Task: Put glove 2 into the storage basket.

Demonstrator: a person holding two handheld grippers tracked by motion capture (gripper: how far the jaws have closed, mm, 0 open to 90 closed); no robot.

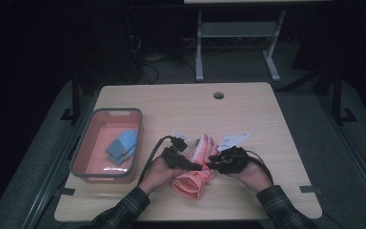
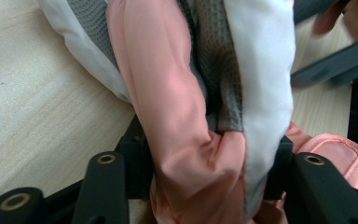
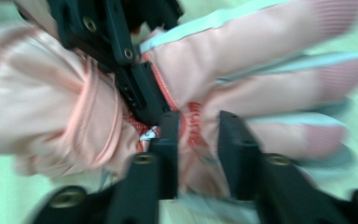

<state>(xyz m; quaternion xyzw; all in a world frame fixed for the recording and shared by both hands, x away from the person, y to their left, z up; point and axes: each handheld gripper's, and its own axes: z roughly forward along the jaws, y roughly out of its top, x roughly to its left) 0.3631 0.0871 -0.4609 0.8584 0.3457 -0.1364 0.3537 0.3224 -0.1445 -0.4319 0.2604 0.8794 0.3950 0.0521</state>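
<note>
The pale wood-grain surface [image 1: 248,119] stands in a dark room, with a grey-rimmed pink bin [image 1: 83,148] holding blue cloth [image 1: 123,145] at its left, and your pink glove [image 1: 198,167] lies near the front edge between your two hands. Your left gripper [image 2: 209,163] has its fingers [image 2: 137,158] clamped on the glove's bunched wrist, a soft pink fabric with grey mesh and white panels, while your right gripper [image 3: 198,135] has its fingers [image 3: 170,144] apart astride the palm, not pinching it. The glove's long axis runs from its ribbed cuff, nearest you, away to the fingertips pointing toward the far edge.
</note>
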